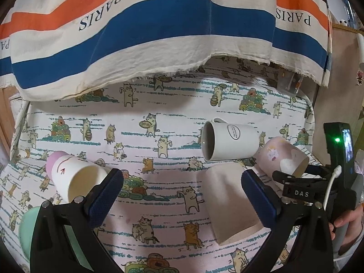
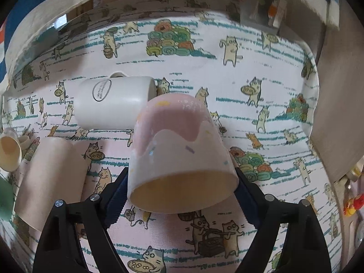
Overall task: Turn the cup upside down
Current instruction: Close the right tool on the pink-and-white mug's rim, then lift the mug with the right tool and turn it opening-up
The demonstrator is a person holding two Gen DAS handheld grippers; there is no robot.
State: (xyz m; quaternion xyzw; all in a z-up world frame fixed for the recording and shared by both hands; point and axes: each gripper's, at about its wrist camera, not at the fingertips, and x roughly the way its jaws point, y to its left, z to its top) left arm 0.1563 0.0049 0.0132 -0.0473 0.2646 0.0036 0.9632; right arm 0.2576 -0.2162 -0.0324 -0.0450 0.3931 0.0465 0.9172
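My right gripper [image 2: 182,193] is shut on a pink and white cup [image 2: 179,150], held tilted with its open mouth toward the camera and its base away. In the left wrist view the same cup [image 1: 282,157] shows at the right, with the right gripper [image 1: 293,177] clamped on it. My left gripper [image 1: 182,188] is open and empty above the cat-print cloth [image 1: 159,122]. A white mug [image 1: 229,142] lies on its side beyond it, also in the right wrist view [image 2: 113,102].
A beige cup [image 1: 229,204] lies on its side between my left fingers, also in the right wrist view [image 2: 50,179]. A white and pink cup [image 1: 72,175] lies at the left. A mint green cup [image 1: 29,229] is at the lower left. A striped PARIS cloth [image 1: 159,22] hangs behind.
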